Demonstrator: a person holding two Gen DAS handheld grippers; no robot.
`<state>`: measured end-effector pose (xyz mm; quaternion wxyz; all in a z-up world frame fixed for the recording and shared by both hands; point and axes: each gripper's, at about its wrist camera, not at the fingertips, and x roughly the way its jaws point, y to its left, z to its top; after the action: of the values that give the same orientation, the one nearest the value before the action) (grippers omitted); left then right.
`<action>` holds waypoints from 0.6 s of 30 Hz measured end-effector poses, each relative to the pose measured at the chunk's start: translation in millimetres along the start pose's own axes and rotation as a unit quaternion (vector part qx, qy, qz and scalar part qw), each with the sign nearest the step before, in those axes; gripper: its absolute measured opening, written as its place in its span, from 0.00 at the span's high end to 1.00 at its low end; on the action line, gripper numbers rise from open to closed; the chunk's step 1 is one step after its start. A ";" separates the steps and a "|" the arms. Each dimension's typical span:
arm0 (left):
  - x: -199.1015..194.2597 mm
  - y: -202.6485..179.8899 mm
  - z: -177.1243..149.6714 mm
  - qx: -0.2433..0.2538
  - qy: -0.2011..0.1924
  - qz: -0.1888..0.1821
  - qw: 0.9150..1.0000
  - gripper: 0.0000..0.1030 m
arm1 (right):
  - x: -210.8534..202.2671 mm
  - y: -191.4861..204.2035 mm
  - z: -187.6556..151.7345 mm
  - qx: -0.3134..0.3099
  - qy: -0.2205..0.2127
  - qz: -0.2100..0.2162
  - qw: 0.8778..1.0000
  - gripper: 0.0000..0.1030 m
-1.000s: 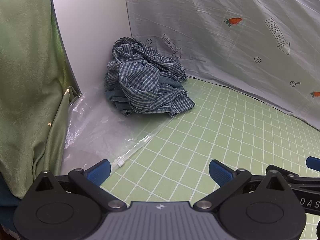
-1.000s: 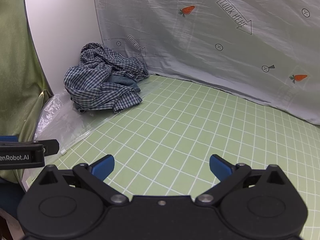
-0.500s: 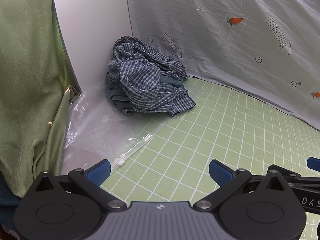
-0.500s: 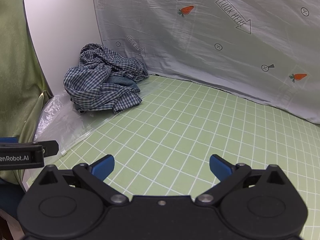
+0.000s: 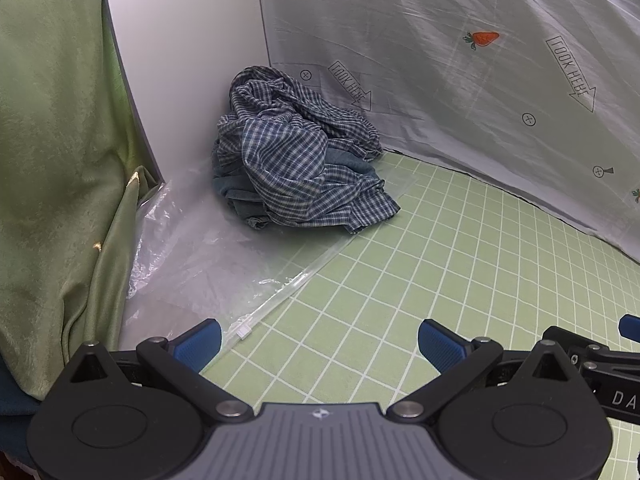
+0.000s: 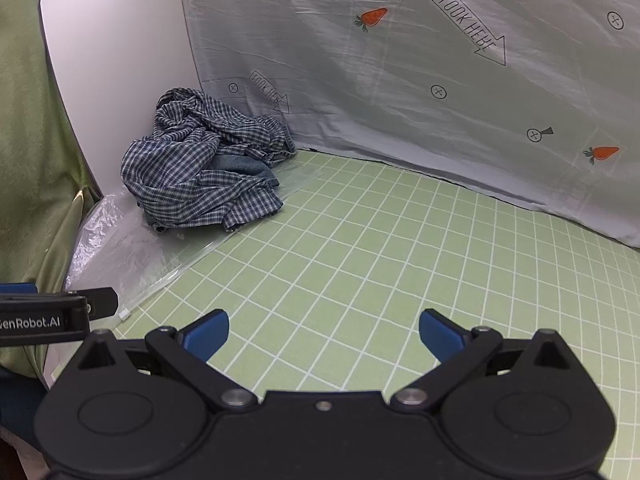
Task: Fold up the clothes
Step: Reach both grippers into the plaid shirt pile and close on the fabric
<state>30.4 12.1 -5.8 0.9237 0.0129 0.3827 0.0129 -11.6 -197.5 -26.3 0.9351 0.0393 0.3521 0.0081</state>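
Green grid mat (image 6: 380, 248) all around, and the crumpled plaid shirt (image 5: 296, 164) sits heaped in the far left corner on a plastic bag (image 5: 208, 256). Both my left gripper (image 5: 319, 344) and right gripper (image 6: 322, 334) are spread wide, holding nothing. Left one's nearer, I reckon.

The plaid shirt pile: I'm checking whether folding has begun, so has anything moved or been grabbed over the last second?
Almost nothing. The left gripper crept slightly toward the plaid shirt; the pile shifts a touch in its view. The right gripper barely moved. Both remain open and empty over the green grid mat. The shirt stays crumpled on the clear plastic bag, untouched.
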 end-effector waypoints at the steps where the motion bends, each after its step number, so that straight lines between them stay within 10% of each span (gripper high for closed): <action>1: 3.1 1.0 3.5 -0.001 0.000 0.002 1.000 0.00 | 2.5 0.2 2.9 0.000 0.000 -0.001 1.000 0.00; 18: 115.0 48.1 115.0 -0.078 0.003 0.047 0.996 0.00 | 115.2 21.5 107.8 -0.001 -0.012 0.004 1.000 0.01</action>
<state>192.3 62.4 -4.2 0.9192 -0.0416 0.3820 0.0860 146.4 -178.4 -19.6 0.9392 0.0401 0.3407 0.0121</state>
